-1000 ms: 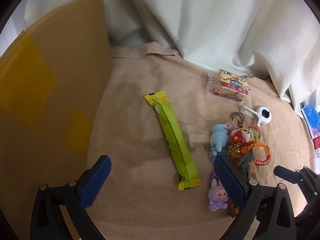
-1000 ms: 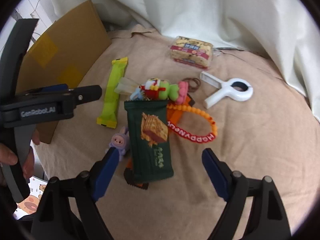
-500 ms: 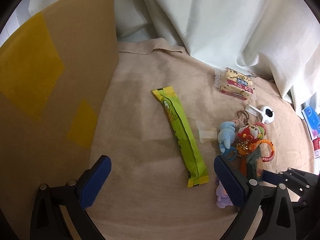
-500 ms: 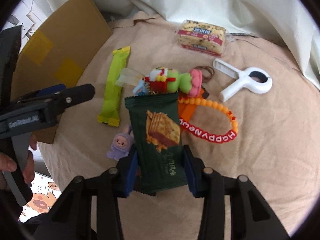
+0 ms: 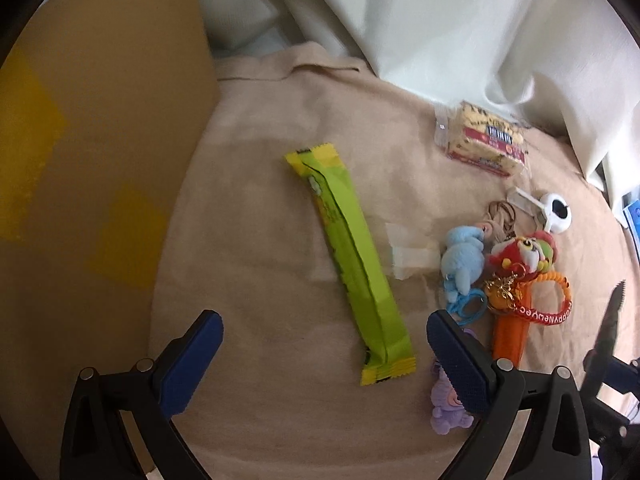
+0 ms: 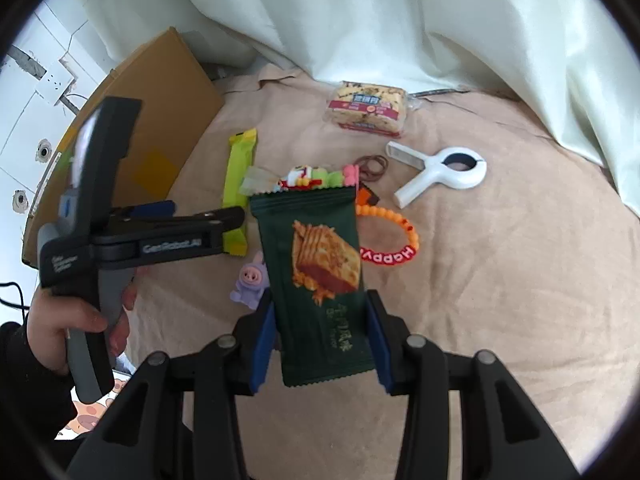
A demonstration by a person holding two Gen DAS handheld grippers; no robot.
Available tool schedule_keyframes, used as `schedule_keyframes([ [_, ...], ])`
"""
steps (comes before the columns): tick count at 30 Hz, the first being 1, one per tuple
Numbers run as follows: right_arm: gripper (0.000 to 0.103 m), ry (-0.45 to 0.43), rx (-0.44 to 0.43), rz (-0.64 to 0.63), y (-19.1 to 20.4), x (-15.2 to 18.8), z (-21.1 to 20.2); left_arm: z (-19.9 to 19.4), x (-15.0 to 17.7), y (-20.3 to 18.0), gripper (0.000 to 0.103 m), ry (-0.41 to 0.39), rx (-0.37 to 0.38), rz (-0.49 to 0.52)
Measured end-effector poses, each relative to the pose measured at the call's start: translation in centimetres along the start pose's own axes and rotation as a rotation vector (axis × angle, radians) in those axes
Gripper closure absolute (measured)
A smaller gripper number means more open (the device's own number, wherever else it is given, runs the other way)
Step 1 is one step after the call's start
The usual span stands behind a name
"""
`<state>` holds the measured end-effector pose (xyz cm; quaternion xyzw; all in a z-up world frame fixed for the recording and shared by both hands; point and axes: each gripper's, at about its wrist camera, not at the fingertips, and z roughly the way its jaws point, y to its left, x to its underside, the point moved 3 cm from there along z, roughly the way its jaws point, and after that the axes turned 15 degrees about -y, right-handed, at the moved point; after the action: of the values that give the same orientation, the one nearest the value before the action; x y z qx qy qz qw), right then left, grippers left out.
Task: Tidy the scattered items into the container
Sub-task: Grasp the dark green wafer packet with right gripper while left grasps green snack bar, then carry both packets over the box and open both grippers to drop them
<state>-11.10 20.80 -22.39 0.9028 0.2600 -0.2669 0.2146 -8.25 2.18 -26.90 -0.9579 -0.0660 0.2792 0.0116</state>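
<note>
Right tongs (image 6: pixel 320 336) clamp dark green foil snack packet (image 6: pixel 320 276) by its lower sides, lifted off beige cloth surface (image 6: pixel 500 280) for carrying toward brown cardboard box (image 6: pixel 160 120); left tongs (image 5: pixel 324 360) gape wide, empty, over lime-green wrapped bar (image 5: pixel 352 264).

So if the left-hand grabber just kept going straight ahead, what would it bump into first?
Probably the long green snack bar: it lies on the beige cloth between the open left gripper fingers, slightly right of centre. Depth is hard to judge.

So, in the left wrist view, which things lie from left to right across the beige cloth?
Cardboard box → green snack bar → blue plush keychain → red plush toy → white clip.
</note>
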Motion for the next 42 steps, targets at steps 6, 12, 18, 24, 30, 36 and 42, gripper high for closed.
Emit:
schedule_keyframes([
  [6, 0.056, -0.008, -0.008, 0.011, -0.1, -0.2, -0.1, 0.9, 0.1, -0.7, 0.047, 0.041, 0.017, -0.011],
  [12, 0.056, -0.012, -0.014, 0.013, 0.0, -0.1, -0.6, 0.9, -0.3, -1.1, 0.064, 0.031, 0.029, 0.012],
  [18, 0.056, -0.02, -0.018, 0.025, 0.0, -0.2, -0.9, 0.3, -0.4, 0.1, 0.081, 0.019, 0.071, -0.014],
  [24, 0.056, -0.046, -0.026, 0.017, 0.5, -0.9, -1.7, -3.0, -0.7, 0.8, 0.081, 0.002, 0.076, 0.004],
  [30, 0.056, -0.118, -0.022, 0.016, 1.1, -3.4, -5.1, -10.0, -2.9, 1.8, 0.08, -0.096, 0.076, 0.019],
  [36, 0.056, -0.173, -0.009, -0.011, 1.9, -5.9, -7.3, -14.8, -5.4, 1.6, 0.08, -0.195, 0.05, 0.053],
  [42, 0.056, -0.191, -0.015, -0.025, 2.3, -6.7, -7.8, -15.6, -6.0, 1.7, 0.08, -0.212, 0.056, 0.05],
])
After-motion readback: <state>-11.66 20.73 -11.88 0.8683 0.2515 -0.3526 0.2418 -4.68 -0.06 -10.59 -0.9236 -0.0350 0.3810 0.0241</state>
